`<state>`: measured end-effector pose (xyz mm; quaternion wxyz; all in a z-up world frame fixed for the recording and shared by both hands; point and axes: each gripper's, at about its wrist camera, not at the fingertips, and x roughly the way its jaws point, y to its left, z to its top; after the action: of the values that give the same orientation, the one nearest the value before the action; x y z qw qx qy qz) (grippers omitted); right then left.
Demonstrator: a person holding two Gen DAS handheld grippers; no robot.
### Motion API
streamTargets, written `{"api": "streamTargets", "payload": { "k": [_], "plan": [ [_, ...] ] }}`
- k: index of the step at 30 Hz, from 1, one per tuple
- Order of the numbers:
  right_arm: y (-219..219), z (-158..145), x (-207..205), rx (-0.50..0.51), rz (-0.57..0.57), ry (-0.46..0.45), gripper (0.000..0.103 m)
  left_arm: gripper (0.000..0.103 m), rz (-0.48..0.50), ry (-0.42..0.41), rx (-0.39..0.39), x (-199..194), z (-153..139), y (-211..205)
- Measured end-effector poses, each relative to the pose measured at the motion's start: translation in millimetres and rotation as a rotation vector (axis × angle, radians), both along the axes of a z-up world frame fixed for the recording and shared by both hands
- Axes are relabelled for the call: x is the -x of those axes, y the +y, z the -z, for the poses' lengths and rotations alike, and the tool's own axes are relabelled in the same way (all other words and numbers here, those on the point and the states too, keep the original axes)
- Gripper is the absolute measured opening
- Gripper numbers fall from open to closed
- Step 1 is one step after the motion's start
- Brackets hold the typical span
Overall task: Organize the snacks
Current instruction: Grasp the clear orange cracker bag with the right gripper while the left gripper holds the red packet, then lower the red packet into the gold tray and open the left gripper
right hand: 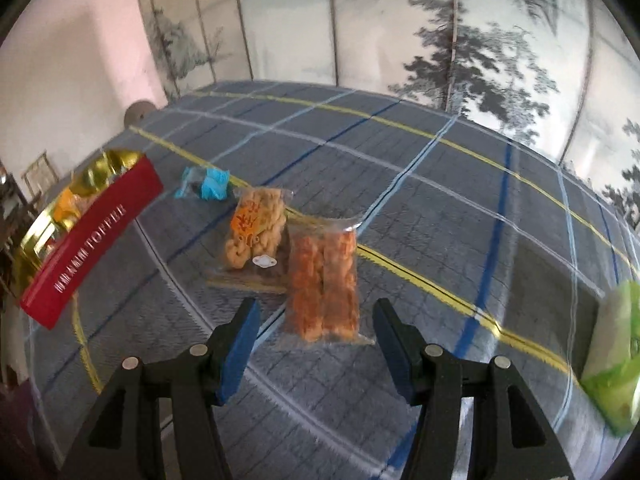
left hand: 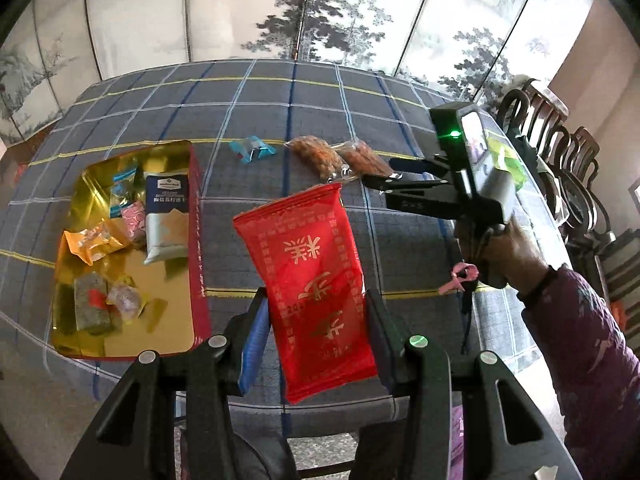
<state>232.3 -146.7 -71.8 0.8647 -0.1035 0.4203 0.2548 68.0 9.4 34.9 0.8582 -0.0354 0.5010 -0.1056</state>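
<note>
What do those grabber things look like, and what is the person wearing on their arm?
Both tongs, the left tongs and the right tongs, are black, angular frames with silver round bolts and blue pads on the fingers. A green light glows on the right one's boxy top. The person's sleeve is purple and patterned.

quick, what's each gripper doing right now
Left gripper: shut on the red packet, held above the table.
Right gripper: open, holding nothing, just short of the orange snack bag.
</note>
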Motion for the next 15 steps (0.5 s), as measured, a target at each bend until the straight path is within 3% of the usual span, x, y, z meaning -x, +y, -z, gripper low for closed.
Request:
{"api": "streamTargets", "payload": {
  "k": [3, 5, 6, 10, 15],
  "plan": [
    [9, 8, -11, 0.031, -0.009, 0.018, 0.06, 0.042, 0.002, -0.008, 0.003, 1, -1, 2],
    [10, 11, -13, 0.046, 0.002, 0.013, 0.049, 0.042, -0.002, -0.014, 0.007, 2, -4, 4],
    [8, 10, -13, 0.046, 0.02, 0.012, 0.038, 0.042, -0.007, -0.018, 0.009, 3, -4, 7],
    [-2, 10, 1, 0.057, 0.082, 0.0, 0.038, 0.042, -0.037, -0.037, 0.018, 11, -9, 22],
    [-30, 4, 46, -0.022, 0.185, -0.007, 0.038, 0.042, -0.087, -0.045, 0.014, 23, -11, 51]
  ]
}}
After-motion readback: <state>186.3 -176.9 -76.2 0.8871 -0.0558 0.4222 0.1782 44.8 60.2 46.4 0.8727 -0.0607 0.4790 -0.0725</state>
